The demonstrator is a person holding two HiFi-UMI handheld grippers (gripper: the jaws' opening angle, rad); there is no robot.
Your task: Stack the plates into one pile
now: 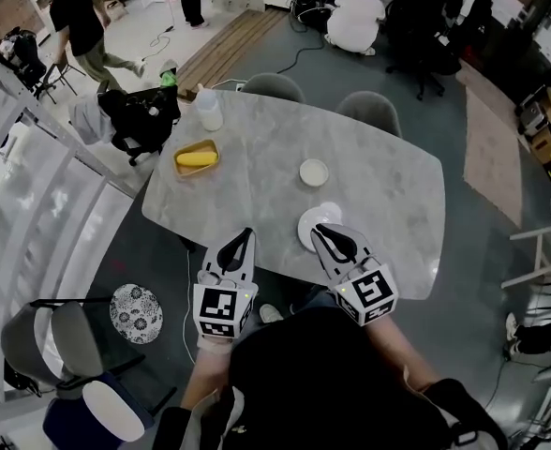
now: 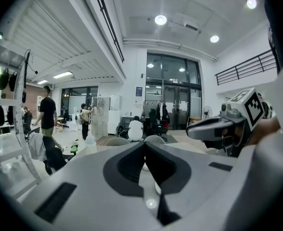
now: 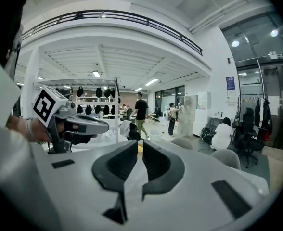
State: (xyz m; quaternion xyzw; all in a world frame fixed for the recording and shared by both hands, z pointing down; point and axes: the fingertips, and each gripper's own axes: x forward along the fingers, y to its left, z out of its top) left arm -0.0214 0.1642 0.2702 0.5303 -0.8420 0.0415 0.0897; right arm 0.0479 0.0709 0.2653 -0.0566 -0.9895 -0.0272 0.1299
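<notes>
yellow dish (image 1: 197, 158) | white jug (image 1: 207, 111) | grey chair (image 1: 275, 86) | patterned stool (image 1: 136, 313)

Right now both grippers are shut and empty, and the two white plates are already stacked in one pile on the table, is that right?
Not stacked. The head view shows the small plate lying apart from the larger plate, with bare table between them. The rest holds: the left gripper and right gripper are shut and empty.

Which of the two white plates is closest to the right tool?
The larger white plate at the near edge of the table, right by the right tool; the smaller white plate sits farther off, toward the middle.
</notes>
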